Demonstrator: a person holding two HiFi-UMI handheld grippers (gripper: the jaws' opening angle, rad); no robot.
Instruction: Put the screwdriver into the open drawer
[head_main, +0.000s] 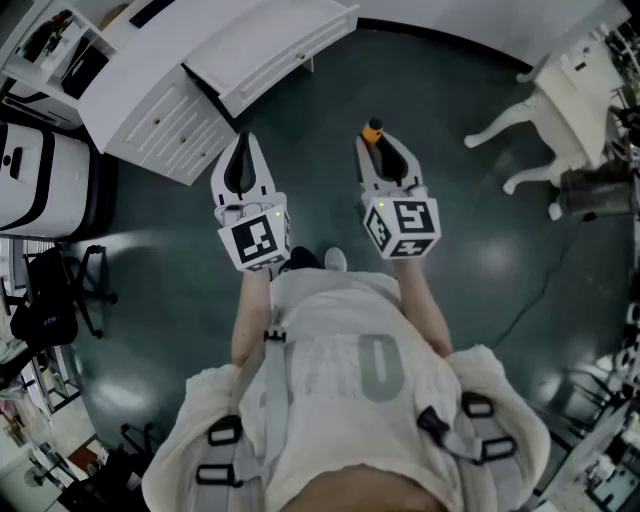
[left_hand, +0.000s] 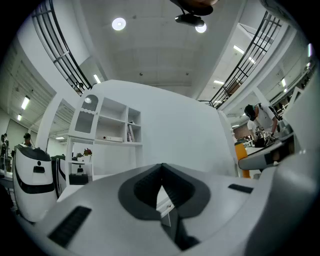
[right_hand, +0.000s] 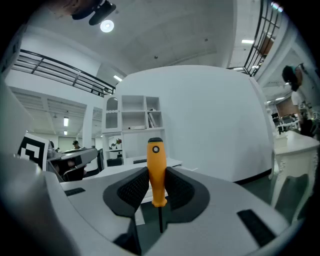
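Note:
My right gripper (head_main: 383, 152) is shut on the screwdriver (head_main: 373, 130). In the right gripper view its orange handle (right_hand: 156, 167) stands upright between the black pads, with the thin shaft (right_hand: 160, 220) pointing down. My left gripper (head_main: 243, 160) is beside it on the left; its jaws (left_hand: 161, 169) are shut with their tips touching and nothing between them. Both grippers are held level above the dark floor. The white cabinet (head_main: 165, 120) stands ahead at the upper left, and its open drawer (head_main: 285, 62) is pulled out beyond the left gripper.
A white table with curved legs (head_main: 545, 110) stands to the right. A white and black machine (head_main: 30, 180) and an office chair (head_main: 50, 300) are at the left. A white shelf unit (right_hand: 132, 117) rises behind the cabinet. A person (left_hand: 260, 120) stands far off.

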